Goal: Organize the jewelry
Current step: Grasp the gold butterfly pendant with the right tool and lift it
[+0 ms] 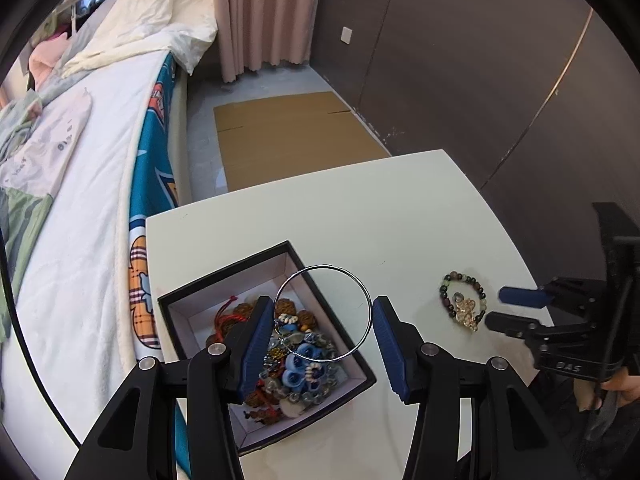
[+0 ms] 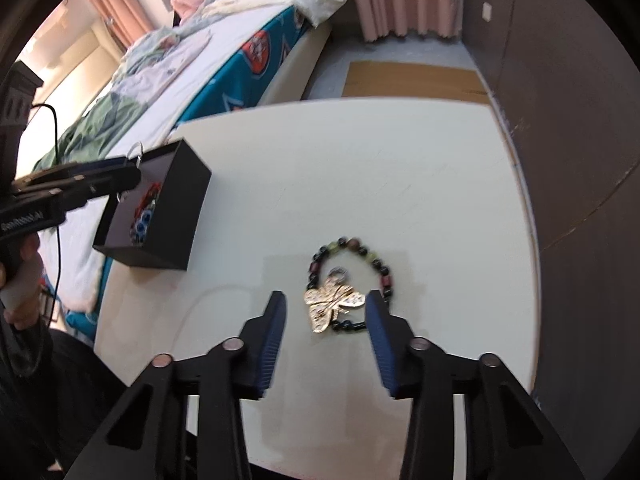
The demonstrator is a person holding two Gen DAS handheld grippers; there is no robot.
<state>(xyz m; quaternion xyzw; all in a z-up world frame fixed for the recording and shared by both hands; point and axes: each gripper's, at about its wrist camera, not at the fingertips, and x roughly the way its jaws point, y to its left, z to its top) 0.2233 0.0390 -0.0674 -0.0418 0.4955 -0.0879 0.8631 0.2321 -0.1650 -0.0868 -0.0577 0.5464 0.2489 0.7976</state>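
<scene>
A black jewelry box (image 1: 224, 280) with a white lining holds several beaded pieces and sits at the table's left edge. A thin silver bangle (image 1: 362, 286) stands between the jaws of my left gripper (image 1: 322, 314), above the box's right wall; the jaws are wide apart, each touching its rim. A dark beaded bracelet with a gold butterfly charm (image 2: 334, 300) lies on the white table (image 2: 360, 180). My right gripper (image 2: 326, 300) is open, its fingers either side of the charm. The bracelet (image 1: 464, 300) and right gripper (image 1: 506, 308) show in the left wrist view too. The box also shows in the right wrist view (image 2: 176, 208).
A bed (image 1: 88, 200) with white and teal covers runs along the table's left side. Flat cardboard (image 1: 296, 136) lies on the floor beyond the table. A dark wall (image 1: 480, 60) stands to the right, and pink curtains (image 1: 260, 12) hang at the back.
</scene>
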